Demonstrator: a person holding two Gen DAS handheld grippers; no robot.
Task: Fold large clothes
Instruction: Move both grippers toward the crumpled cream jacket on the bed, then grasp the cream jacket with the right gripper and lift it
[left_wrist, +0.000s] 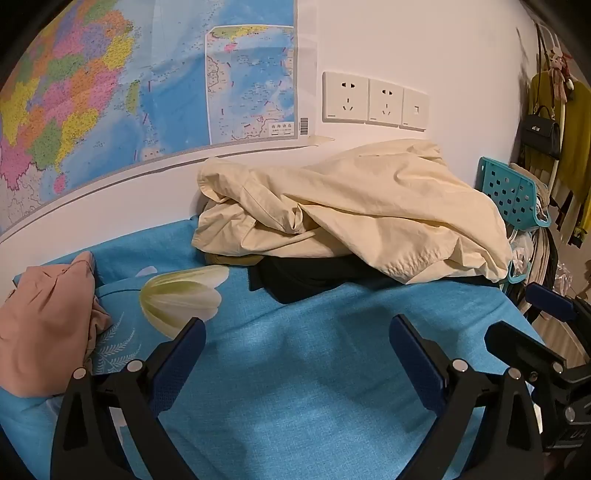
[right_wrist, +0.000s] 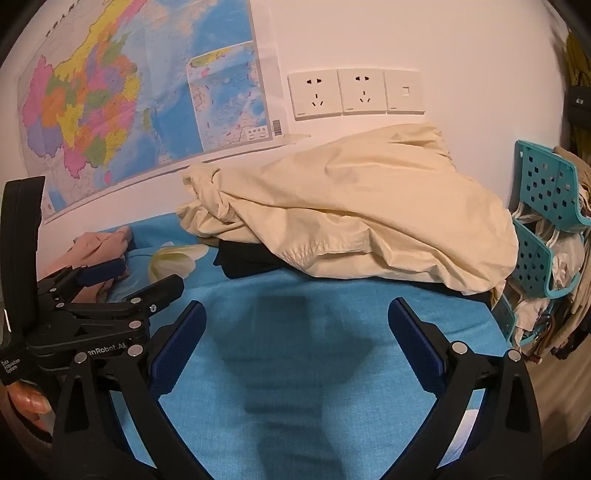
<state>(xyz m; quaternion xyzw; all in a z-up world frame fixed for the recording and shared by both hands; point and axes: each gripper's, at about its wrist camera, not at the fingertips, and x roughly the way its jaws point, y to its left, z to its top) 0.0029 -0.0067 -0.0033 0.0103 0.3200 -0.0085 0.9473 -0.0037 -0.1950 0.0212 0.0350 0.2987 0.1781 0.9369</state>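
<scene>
Cream garment (left_wrist: 354, 206) lies crumpled at twelve o'clock on the blue sheet (left_wrist: 295, 369), over dark clothes (left_wrist: 306, 275), against the wall. Left gripper (left_wrist: 297, 332) and right gripper (right_wrist: 297, 317) both gape wide, holding nothing.

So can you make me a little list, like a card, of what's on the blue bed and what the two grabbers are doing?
Surface: blue bedsheet with a white flower print
Main pile: crumpled cream garment on top of a black garment, against the wall
Other clothes: pink garment at the left edge
Left gripper: open, holding nothing, above bare sheet
Right gripper: open, holding nothing, above bare sheet
Beside the bed: teal basket
Wall: map, sockets
Folding: not started
</scene>
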